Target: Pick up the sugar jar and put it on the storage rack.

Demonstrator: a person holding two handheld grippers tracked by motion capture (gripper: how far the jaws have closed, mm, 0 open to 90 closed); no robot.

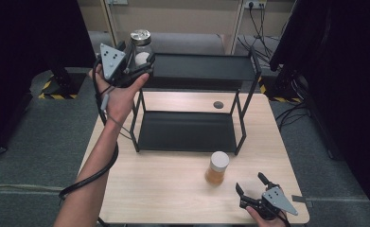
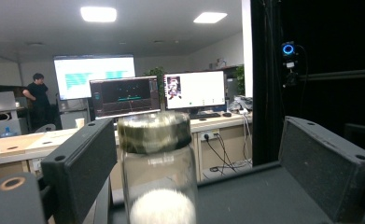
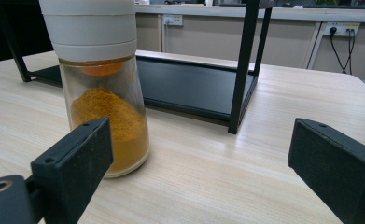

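Left gripper [image 1: 134, 61], jaws apart, is at the top-left corner of the black rack [image 1: 197, 75]. Between its jaws, not clamped, stands an upright glass jar [image 2: 157, 172]: metal lid up, clear wall, white contents at the bottom.

Right gripper [image 1: 251, 187], jaws apart, rests low on the desk [image 1: 163, 189] before the rack. The spice jar [image 3: 103, 84] stands upright ahead of its left jaw: white cap, orange powder.

Black two-jaw left claw [image 1: 134, 64], grey three-cornered plate with screws, black trailing cable, bare forearm
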